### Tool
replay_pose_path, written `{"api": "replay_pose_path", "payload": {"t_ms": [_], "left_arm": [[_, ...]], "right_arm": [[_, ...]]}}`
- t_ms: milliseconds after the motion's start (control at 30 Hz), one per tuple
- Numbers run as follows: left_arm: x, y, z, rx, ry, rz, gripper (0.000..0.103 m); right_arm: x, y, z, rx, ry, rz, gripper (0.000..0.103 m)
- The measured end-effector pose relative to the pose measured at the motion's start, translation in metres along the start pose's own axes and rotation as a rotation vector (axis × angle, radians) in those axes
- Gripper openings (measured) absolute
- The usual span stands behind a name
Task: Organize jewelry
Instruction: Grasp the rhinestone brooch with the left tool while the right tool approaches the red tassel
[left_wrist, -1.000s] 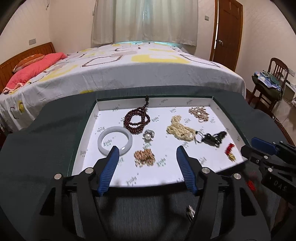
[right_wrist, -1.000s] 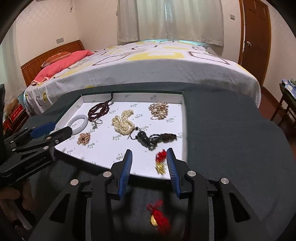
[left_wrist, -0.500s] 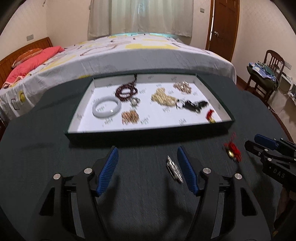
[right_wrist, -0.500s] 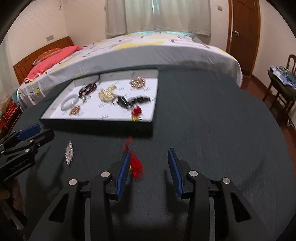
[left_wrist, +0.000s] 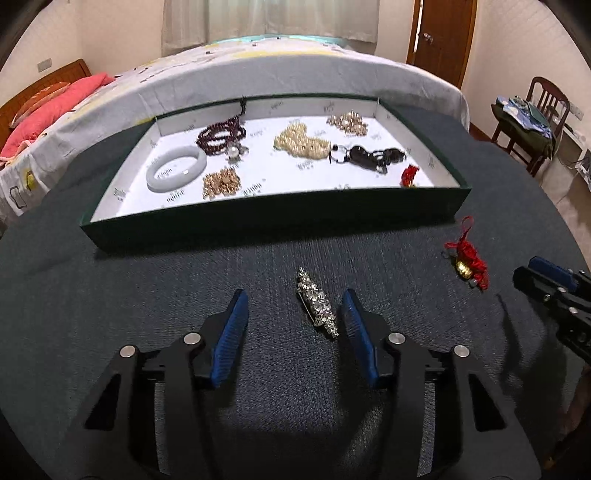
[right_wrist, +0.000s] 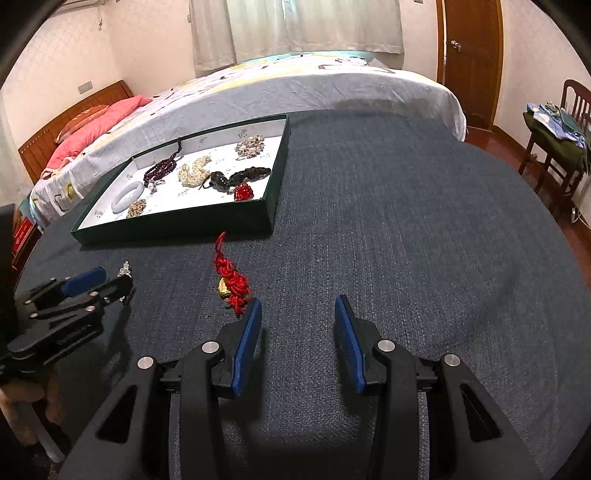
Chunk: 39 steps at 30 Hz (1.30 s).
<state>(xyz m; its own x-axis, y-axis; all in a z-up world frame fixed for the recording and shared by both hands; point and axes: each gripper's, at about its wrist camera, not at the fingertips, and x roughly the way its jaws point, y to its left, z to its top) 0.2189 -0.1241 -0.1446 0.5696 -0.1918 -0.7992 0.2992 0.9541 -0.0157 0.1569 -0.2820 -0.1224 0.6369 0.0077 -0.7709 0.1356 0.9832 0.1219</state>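
While most pieces already lie sorted in the green tray, two remain on the dark cloth-covered table in front of it. The rhinestone brooch lies lengthwise between the blue pads of the left gripper, nearer the right-hand pad; the jaws have just been closing, yet a gap shows on both sides, so nothing is pinched. This straddling placement judges as a lineup for a grasp across the brooch's narrow width. The red knotted charm, with its gold bell, lies just outside the left pad of the right gripper, whose jaws stand partly spread and empty over bare cloth. Inside the tray a white bangle, dark bead strand, pearl cluster and another red charm lie apart from one another, leaving room for more.
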Motion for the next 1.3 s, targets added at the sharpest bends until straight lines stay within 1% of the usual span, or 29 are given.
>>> {"api": "replay_pose_path", "payload": {"t_ms": [67,100,133,200,300,567,733,967,1100,1300], "left_arm": [[0.002,-0.001,0.0,0.01,-0.003,0.002,0.049],[0.002,-0.002,0.0,0.014,-0.005,-0.005,0.044],[0.001,-0.002,0.001,0.019,-0.006,-0.008,0.041],[0.0,-0.001,0.001,0.03,-0.008,-0.024,0.024],[0.0,0.0,0.0,0.048,-0.01,-0.039,0.014],[-0.007,0.011,-0.003,0.047,-0.02,-0.04,0.013],[-0.018,0.024,-0.004,0.053,-0.041,-0.012,0.013],[-0.027,0.053,-0.008,0.018,-0.041,0.022,0.013],[-0.03,0.065,-0.01,0.016,-0.042,0.038,0.013],[-0.03,0.074,-0.011,0.004,-0.04,0.038,0.013]], "right_arm": [[0.001,0.0,0.0,0.002,0.003,0.004,0.041],[0.002,0.0,-0.001,0.003,0.005,0.007,0.041],[0.003,0.0,-0.001,0.003,0.007,0.008,0.041],[0.004,0.001,-0.002,0.001,0.009,0.011,0.041],[0.005,0.002,-0.002,-0.003,0.012,0.012,0.041],[0.006,0.009,-0.002,-0.021,0.015,0.011,0.041],[0.01,0.022,0.0,-0.052,0.021,0.026,0.041],[0.02,0.039,0.007,-0.088,0.032,0.049,0.041],[0.029,0.046,0.012,-0.1,0.037,0.055,0.041],[0.034,0.05,0.013,-0.116,0.051,0.054,0.041]]}}
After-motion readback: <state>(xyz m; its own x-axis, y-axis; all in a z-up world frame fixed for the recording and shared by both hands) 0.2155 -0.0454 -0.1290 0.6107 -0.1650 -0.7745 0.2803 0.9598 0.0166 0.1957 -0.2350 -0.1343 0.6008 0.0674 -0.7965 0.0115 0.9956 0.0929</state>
